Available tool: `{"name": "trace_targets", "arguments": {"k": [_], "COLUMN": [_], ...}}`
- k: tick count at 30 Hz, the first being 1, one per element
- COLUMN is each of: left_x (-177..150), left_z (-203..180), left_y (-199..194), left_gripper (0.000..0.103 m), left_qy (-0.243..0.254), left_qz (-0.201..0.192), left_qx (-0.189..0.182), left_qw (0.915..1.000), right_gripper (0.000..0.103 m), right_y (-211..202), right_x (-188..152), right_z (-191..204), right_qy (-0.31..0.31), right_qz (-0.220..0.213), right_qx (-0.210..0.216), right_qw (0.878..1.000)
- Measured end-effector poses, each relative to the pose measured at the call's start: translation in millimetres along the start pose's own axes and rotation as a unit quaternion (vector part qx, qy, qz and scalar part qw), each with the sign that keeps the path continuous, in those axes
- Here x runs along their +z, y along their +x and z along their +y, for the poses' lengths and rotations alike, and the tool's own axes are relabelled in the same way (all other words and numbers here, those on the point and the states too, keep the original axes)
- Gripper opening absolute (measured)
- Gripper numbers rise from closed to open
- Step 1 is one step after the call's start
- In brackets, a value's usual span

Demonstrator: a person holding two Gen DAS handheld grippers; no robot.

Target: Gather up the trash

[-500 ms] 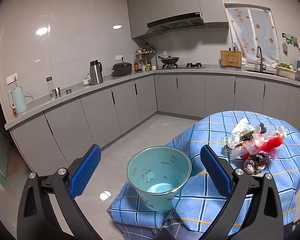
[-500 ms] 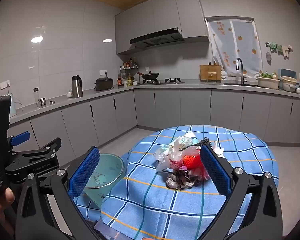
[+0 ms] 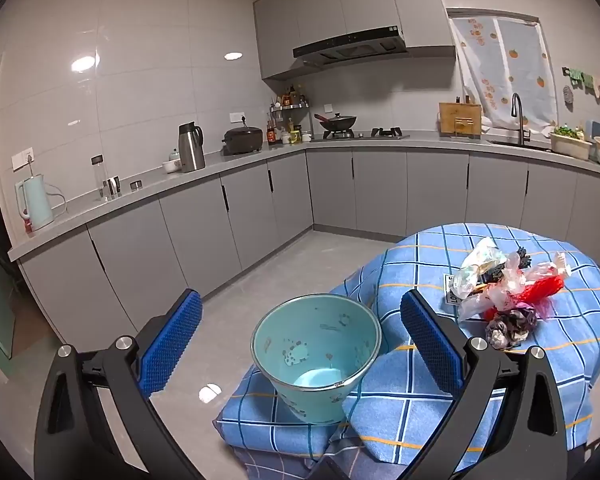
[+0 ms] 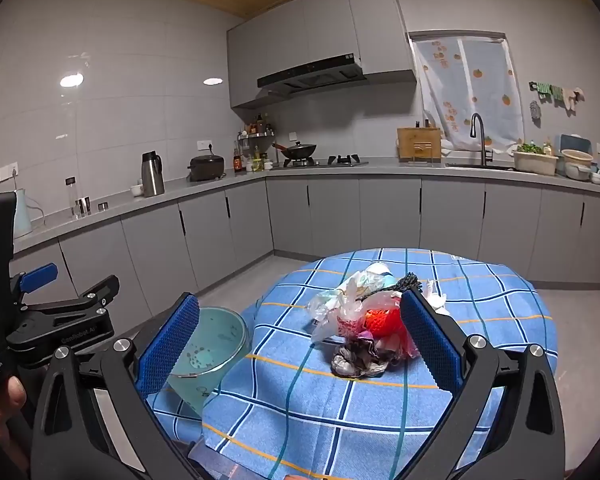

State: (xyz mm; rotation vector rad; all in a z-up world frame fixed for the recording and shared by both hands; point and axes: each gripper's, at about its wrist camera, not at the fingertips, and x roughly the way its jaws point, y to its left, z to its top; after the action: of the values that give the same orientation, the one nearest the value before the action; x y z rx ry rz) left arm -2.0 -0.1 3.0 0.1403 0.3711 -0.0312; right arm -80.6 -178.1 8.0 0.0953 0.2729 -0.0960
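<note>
A heap of trash (image 4: 364, 320) lies on a table under a blue checked cloth (image 4: 480, 312): clear plastic bags, a red wrapper, a dark crumpled wad, a black cord. The same trash heap (image 3: 504, 296) shows at the right of the left wrist view. A light-blue metal bucket (image 3: 316, 352) stands on a lower cloth-covered surface at the table's left, and that bucket (image 4: 208, 356) is partly hidden by a finger in the right wrist view. My left gripper (image 3: 300, 344) is open, the bucket between and beyond its blue pads. My right gripper (image 4: 300, 344) is open, short of the trash.
Grey kitchen cabinets and a countertop (image 3: 380, 140) run along the far walls with kettles, a cooker, a wok and a sink. Bare grey floor (image 3: 284, 264) lies left of the table. The left tool's black body (image 4: 60, 320) and a hand (image 4: 0, 404) fill the left edge.
</note>
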Motion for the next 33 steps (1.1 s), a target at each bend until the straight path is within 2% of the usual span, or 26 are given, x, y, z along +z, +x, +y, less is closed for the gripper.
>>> {"name": "trace_targets", "arguments": {"k": [33], "left_x": [0.3], "left_z": [0.6], "left_y": [2.9], "left_gripper": [0.098], "left_qy": [0.002], "left_qz": [-0.002], "left_qx": [0.002], "left_qw": [1.0000], "right_gripper": [0.099], "right_y": [2.8], "right_x": [-2.0], "right_z": [-8.8], "right_qy": [0.008], "right_qz": [0.000], "right_qx": [0.002], "right_qw": [1.000]}}
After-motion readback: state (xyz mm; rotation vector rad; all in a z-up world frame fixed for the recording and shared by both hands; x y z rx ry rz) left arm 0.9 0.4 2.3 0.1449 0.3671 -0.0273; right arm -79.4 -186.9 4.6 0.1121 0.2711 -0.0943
